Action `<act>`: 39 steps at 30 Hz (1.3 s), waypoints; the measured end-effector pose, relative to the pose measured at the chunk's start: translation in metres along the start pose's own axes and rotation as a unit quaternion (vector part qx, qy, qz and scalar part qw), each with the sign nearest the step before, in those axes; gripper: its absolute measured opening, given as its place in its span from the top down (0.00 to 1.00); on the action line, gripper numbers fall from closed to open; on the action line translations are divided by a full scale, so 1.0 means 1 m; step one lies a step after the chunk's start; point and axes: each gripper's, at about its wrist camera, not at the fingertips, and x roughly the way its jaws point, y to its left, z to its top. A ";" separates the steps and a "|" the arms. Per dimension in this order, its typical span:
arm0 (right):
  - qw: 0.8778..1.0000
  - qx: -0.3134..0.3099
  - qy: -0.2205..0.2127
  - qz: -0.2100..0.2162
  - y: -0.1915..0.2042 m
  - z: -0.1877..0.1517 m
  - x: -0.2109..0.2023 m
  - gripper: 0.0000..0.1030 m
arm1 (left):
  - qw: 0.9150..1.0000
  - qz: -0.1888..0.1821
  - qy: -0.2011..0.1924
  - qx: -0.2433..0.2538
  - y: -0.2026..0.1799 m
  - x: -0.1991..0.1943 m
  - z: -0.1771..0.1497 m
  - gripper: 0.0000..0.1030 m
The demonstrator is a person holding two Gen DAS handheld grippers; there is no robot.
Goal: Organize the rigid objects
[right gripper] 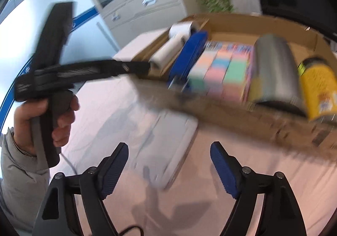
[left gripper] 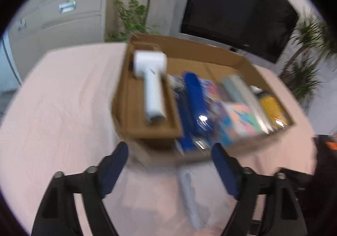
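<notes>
Both views are smeared by motion blur, so you get only coarse detail. Your left gripper (left gripper: pixel 169 156) has its jaws spread wide with nothing between them, hovering above the pink desk (left gripper: pixel 63 99) just short of the cardboard box (left gripper: pixel 248 63). Your right gripper (right gripper: pixel 168 156) is likewise spread and empty, above a flat white device (right gripper: pixel 174 147) that lies on the desk just outside the box's near wall.

Inside the box, at its left end, a smaller cardboard tray (left gripper: pixel 130 109) holds a white hammer-shaped handheld appliance (left gripper: pixel 152 86), lying with its handle toward you. Beside the tray sits a long blue box (left gripper: pixel 194 101). Next comes a pack of pastel-coloured blocks (right gripper: pixel 219 67) in pink, peach, blue and green, with a grey cylinder (right gripper: pixel 273 67) just beside it. At the right end lies a yellow bottle with a dark cap (right gripper: pixel 318 86), touching or nearly touching the cylinder. The far part of the box floor shows bare cardboard.

In the right wrist view your left hand (right gripper: pixel 45 122) grips the handle of the other gripper tool, raised to the left of the box.
</notes>
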 end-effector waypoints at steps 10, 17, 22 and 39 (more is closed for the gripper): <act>1.000 -0.008 0.024 0.016 0.021 -0.018 0.026 0.23 | 0.977 -0.132 0.111 -0.125 0.011 0.056 -0.046 0.43; 0.999 0.002 0.029 0.017 0.012 -0.021 0.029 0.22 | 0.963 -0.186 0.116 -0.157 -0.003 0.049 -0.050 0.60; 0.998 0.036 0.027 0.047 -0.012 -0.032 0.016 0.23 | 0.948 -0.262 0.130 -0.122 -0.053 0.048 -0.042 0.61; 0.995 0.065 0.015 -0.072 -0.034 -0.052 -0.008 0.30 | 0.945 -0.244 0.173 -0.130 -0.060 0.083 -0.066 0.41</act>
